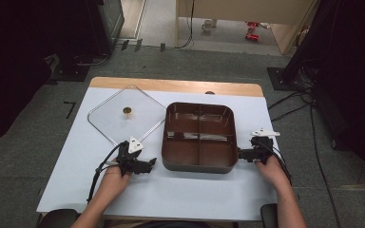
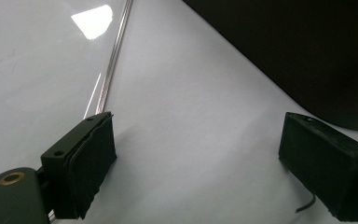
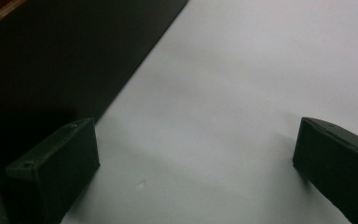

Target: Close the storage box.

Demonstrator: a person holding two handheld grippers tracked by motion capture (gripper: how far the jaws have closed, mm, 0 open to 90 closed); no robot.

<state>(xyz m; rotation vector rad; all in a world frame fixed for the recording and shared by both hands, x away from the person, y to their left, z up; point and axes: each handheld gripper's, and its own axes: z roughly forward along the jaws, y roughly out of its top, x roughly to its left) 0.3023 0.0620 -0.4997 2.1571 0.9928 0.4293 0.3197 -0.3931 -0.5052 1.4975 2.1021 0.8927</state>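
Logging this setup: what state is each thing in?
Divided pan: uncovered, empty, flat on the table.
Glass lid: off the pan, lying flat to its left, knob up.
Left claw: open, holding nothing.
Right claw: open, holding nothing.

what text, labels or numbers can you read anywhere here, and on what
None can be read in any view.
The brown divided pan, the clear glass lid and the pale table cover bear no print.
The red items on the floor beyond the table may carry labels, but they are too small and blurred to read.
The left tool and right tool show no markings.
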